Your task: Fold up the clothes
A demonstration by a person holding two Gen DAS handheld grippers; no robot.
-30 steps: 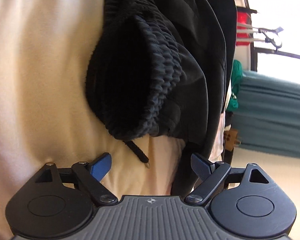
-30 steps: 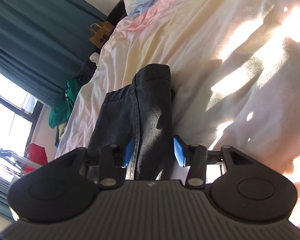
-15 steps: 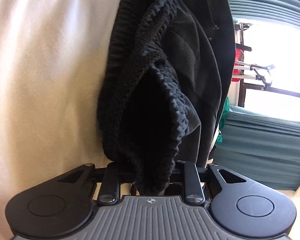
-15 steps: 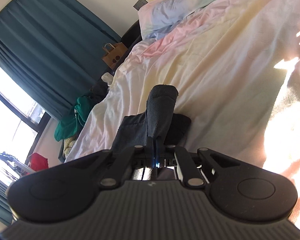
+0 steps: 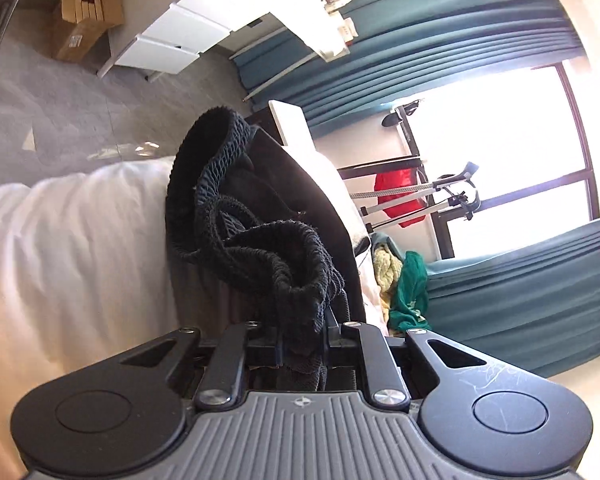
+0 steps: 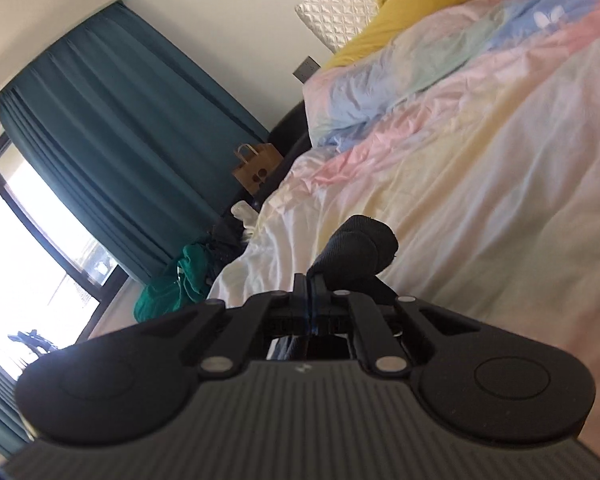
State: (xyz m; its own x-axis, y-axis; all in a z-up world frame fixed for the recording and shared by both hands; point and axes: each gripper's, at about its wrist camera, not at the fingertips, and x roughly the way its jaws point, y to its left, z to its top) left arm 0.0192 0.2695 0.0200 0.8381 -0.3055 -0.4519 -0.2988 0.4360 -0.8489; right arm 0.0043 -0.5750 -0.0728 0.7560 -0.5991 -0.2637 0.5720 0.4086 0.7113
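Both grippers clamped on black shorts, lifted over bed.

Left gripper [image 5: 302, 340]: jaws pinched on the ribbed waistband [image 5: 260, 248], which bunches straight ahead of them. Right gripper [image 6: 309, 300]: jaws together on a thin fold, with the rolled end of the shorts [image 6: 356, 252] poking just beyond. The shorts' long axis seems to run gripper to gripper, neither hand nearer. Bed [image 6: 480, 208] lies below and beyond, curtain [image 6: 112, 128] far. Next likely: bring the ends together.
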